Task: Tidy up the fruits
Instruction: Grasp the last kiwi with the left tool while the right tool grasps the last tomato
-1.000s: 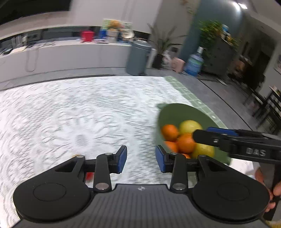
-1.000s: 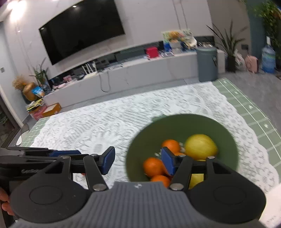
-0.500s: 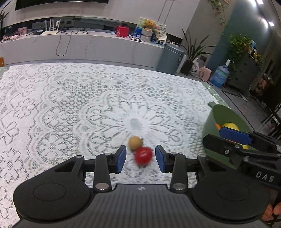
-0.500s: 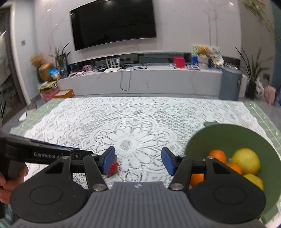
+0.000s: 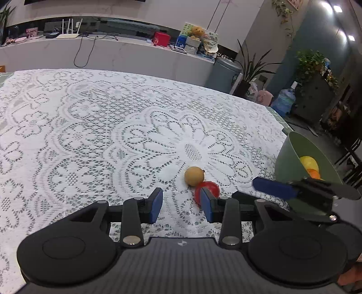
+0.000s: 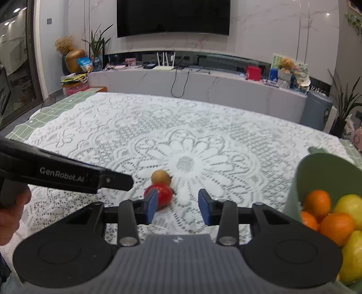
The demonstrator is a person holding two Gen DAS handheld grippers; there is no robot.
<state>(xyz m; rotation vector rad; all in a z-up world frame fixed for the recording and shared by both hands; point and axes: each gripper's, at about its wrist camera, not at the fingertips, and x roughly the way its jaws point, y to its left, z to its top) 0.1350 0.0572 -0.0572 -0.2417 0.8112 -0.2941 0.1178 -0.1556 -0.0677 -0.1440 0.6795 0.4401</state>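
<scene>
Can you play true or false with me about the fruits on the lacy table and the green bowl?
1. The red fruit and the tan fruit sit side by side, touching, on the lace tablecloth. True.
2. The green bowl has no fruit in it. False: it holds oranges and yellow fruits.
3. The left hand-held gripper is squeezing the red fruit. False: nothing is between its jaws; the red fruit lies beyond its right fingertip.
4. The right hand-held gripper carries an orange. False: its jaws are closing with nothing between them.
5. A big dark screen hangs on the far wall. True.
</scene>
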